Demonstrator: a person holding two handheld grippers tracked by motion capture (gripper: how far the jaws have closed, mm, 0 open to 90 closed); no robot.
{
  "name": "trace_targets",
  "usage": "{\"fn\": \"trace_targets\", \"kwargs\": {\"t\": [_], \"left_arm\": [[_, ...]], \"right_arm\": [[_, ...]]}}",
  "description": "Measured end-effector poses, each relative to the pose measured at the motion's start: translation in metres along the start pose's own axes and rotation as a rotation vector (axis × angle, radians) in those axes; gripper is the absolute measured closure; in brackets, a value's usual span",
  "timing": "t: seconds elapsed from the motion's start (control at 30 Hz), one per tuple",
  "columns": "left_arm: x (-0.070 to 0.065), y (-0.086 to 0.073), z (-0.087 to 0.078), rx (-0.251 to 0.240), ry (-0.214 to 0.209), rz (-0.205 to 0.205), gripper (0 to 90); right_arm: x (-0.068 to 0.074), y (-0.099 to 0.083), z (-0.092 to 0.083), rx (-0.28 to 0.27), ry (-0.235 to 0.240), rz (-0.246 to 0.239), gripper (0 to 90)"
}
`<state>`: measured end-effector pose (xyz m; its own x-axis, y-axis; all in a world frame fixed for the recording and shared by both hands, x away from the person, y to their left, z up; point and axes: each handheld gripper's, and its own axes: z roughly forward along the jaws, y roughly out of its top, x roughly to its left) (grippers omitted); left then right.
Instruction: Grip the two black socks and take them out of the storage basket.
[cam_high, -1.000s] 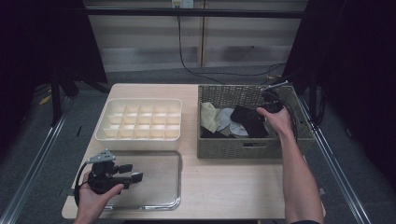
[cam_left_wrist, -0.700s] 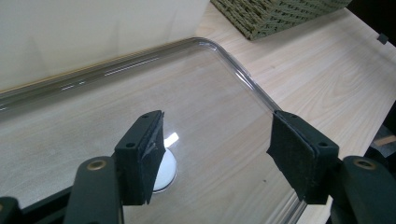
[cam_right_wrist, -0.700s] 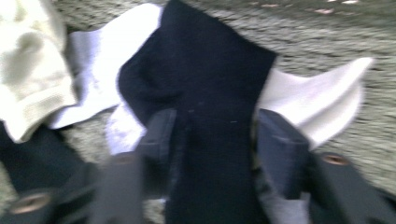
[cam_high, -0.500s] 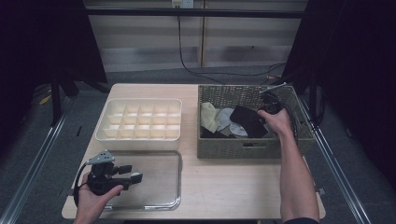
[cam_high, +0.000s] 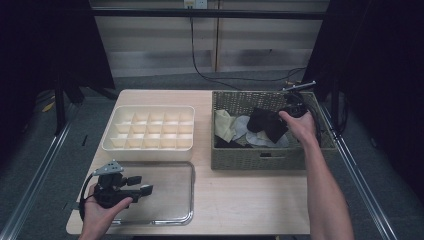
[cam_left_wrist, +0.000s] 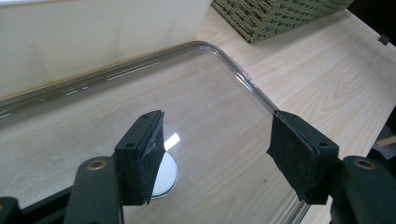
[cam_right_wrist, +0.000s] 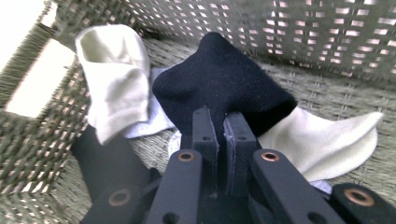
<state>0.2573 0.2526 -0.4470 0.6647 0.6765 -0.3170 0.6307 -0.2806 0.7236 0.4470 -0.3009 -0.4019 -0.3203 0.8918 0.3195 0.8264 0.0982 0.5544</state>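
Observation:
A black sock (cam_high: 266, 123) (cam_right_wrist: 219, 84) hangs bunched above the other socks in the wicker basket (cam_high: 260, 161) (cam_right_wrist: 303, 32). My right gripper (cam_high: 281, 119) (cam_right_wrist: 220, 117) is shut on its near edge, and the jaws pinch the fabric tight. Pale socks (cam_high: 226, 125) (cam_right_wrist: 116, 84) lie under and beside it, with another dark sock low at the left. My left gripper (cam_high: 141, 184) (cam_left_wrist: 215, 140) rests open over the clear tray (cam_high: 191, 200) (cam_left_wrist: 243, 77) at the front left, with nothing between its pads.
A cream compartment organizer (cam_high: 150, 146) (cam_left_wrist: 93, 37) stands behind the clear tray, left of the basket. Bare wooden tabletop (cam_high: 240, 200) lies in front of the basket. Dark floor and rails border the table on both sides.
My right gripper's jaws closed on the black sock and lifted it a little off the pile in the basket. The left gripper stayed where it was.

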Motion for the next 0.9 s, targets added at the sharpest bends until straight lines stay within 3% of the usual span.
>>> {"fn": "trace_targets", "kwargs": {"t": [0.13,0.23,0.53,0.73,0.9], "left_arm": [[0.000,0.000,0.001,-0.001,-0.005,0.009,35.5],[0.000,0.000,0.001,-0.010,-0.026,0.013,36.8],[0.000,0.000,0.005,-0.012,-0.034,0.022,34.3],[-0.004,0.005,0.007,-0.015,-0.038,0.027,34.3],[-0.009,0.010,0.010,-0.010,-0.013,0.039,34.9]], "right_arm": [[0.008,-0.001,-0.010,-0.037,0.014,-0.017,85.5],[0.012,-0.004,-0.016,-0.059,0.045,-0.008,85.5],[0.026,-0.004,-0.032,-0.107,0.113,-0.023,85.4],[0.030,-0.002,-0.043,-0.131,0.125,-0.026,85.4],[0.033,-0.003,-0.049,-0.148,0.130,-0.038,85.3]]}}
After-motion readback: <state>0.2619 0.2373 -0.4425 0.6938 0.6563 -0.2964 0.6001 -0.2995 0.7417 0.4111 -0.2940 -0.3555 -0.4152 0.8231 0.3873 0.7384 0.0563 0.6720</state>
